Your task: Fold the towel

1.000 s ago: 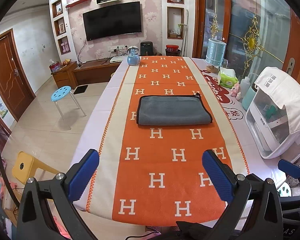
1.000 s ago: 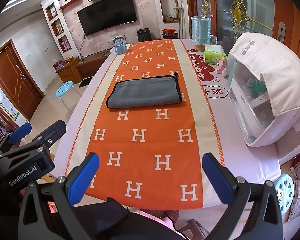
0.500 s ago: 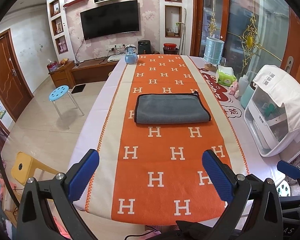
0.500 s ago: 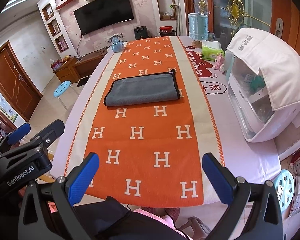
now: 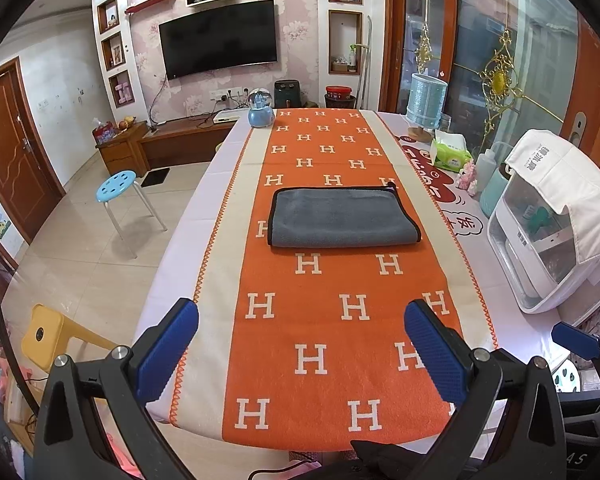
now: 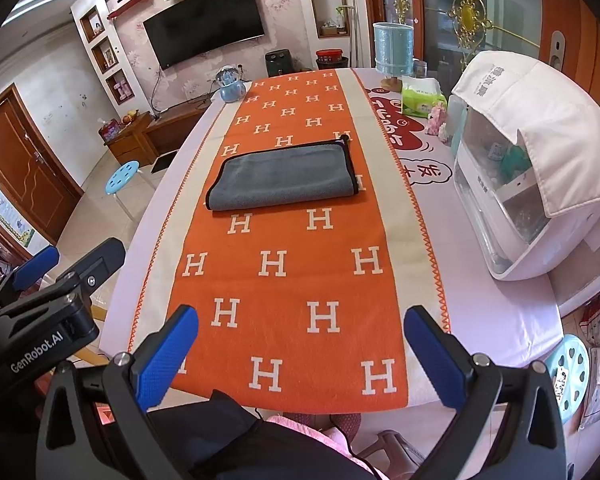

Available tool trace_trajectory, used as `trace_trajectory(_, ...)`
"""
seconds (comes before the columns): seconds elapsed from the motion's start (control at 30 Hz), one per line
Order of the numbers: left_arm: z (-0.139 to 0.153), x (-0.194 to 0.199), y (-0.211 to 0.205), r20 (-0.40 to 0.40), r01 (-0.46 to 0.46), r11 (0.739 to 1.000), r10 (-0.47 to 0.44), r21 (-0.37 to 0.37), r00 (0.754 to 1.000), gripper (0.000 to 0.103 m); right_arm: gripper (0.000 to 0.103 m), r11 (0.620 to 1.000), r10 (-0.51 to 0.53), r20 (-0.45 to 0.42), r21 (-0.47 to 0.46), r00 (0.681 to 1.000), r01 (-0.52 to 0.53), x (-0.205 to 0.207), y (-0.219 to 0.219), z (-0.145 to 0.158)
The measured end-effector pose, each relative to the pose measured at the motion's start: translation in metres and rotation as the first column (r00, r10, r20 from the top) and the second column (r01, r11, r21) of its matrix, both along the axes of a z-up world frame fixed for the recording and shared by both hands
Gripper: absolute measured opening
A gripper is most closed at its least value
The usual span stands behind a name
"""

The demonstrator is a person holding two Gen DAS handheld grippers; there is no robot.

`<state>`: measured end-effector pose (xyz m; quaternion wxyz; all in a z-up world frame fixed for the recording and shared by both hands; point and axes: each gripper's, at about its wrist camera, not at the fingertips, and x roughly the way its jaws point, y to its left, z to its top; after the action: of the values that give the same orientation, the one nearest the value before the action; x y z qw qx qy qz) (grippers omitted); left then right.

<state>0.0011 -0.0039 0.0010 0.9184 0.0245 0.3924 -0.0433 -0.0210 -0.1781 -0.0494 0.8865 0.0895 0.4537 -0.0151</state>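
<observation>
A grey towel (image 5: 342, 218) with black trim lies folded flat on the orange H-patterned runner (image 5: 320, 320), in the middle of the table. It also shows in the right wrist view (image 6: 284, 176). My left gripper (image 5: 300, 344) is open and empty, held back over the table's near edge, well short of the towel. My right gripper (image 6: 300, 348) is open and empty, also at the near edge. The left gripper's body (image 6: 40, 312) shows at the left of the right wrist view.
A white appliance with a cloth cover (image 5: 552, 232) stands on the table's right side. A tissue pack (image 5: 450, 154) and a blue canister (image 5: 426, 100) stand at the far right. A blue globe ornament (image 5: 261, 110) sits at the far end. Stools (image 5: 118, 188) stand on the floor to the left.
Both grippers have pulled back slightly from the table and risen a little. The towel has not moved. Both grippers stay open.
</observation>
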Motion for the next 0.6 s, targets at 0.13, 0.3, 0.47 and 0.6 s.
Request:
trace_trajectory(0.13,0.0004,0.0004,-0.0005,0.003,0.0,1.0,0.0,0.002,1.0,0.102,0.103,1.0,0.001,-0.002,0.002,1.0,-0.001,-0.0006,0.0001,-0.0011)
trace_trajectory(0.3,0.0006,0.0007,-0.0008,0.003,0.0,1.0,0.0,0.002,1.0,0.102,0.103,1.0,0.002,-0.005,0.003,1.0,-0.002,-0.0007,0.0008,-0.0031)
trace_trajectory(0.47,0.0008,0.0008,-0.001,0.003,0.0,1.0,0.0,0.002,1.0,0.102,0.103,1.0,0.001,-0.005,0.004,1.0,-0.001,-0.0011,0.0008,-0.0034)
trace_trajectory(0.6,0.0008,0.0008,-0.0012,0.002,0.0,1.0,-0.001,0.002,1.0,0.102,0.103,1.0,0.001,-0.006,0.004,1.0,-0.001,-0.0002,0.0,-0.0027)
